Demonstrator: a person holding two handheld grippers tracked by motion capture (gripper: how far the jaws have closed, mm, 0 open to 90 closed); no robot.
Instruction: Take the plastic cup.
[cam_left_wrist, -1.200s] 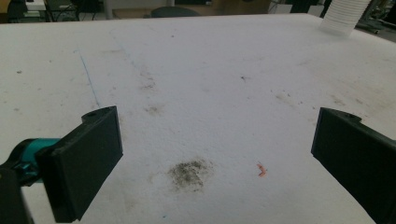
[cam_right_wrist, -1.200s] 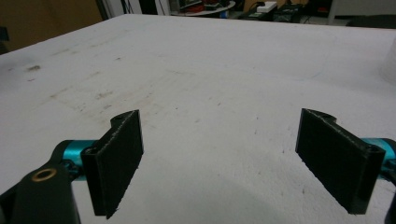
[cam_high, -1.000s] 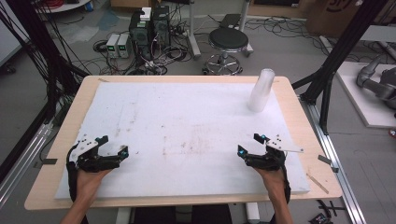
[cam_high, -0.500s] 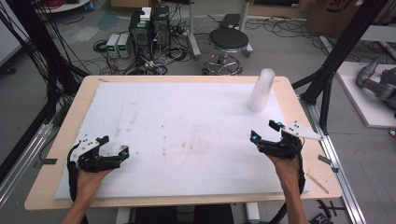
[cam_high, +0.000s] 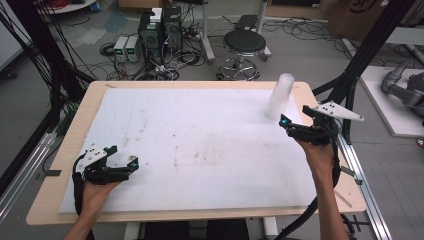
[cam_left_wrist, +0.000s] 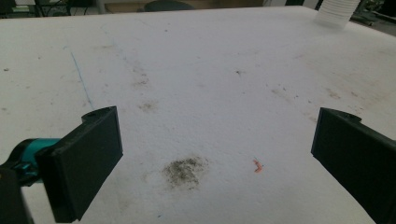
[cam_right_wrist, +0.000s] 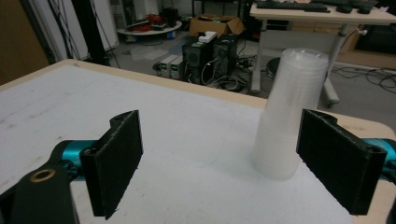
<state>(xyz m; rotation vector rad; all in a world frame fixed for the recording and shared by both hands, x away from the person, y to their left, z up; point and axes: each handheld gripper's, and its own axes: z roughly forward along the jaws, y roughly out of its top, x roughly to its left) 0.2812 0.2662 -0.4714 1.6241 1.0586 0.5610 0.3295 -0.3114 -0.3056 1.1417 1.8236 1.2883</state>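
Observation:
A tall stack of clear plastic cups (cam_high: 279, 96) stands upright at the far right of the white foam sheet (cam_high: 200, 125). My right gripper (cam_high: 295, 116) is open, raised just to the right of the stack and slightly nearer than it. In the right gripper view the cup stack (cam_right_wrist: 290, 112) stands ahead, close to the right jaw, and the right gripper (cam_right_wrist: 222, 126) holds nothing. My left gripper (cam_high: 122, 156) rests open near the front left of the sheet. In the left gripper view the left gripper (cam_left_wrist: 219, 130) is wide open over bare foam, with the cup stack (cam_left_wrist: 337, 11) far off.
The foam sheet covers a wooden table (cam_high: 95, 97). It is stained, with a dark smudge (cam_left_wrist: 184, 169) and a small orange scrap (cam_left_wrist: 257, 165) by my left gripper. Beyond the far edge are computers (cam_high: 160, 25), cables and a black stool (cam_high: 244, 42). A black frame post (cam_high: 367, 55) rises at the right.
My right gripper has risen and moved away from the front edge, to the right, up beside the cup stack. The left gripper has stayed put.

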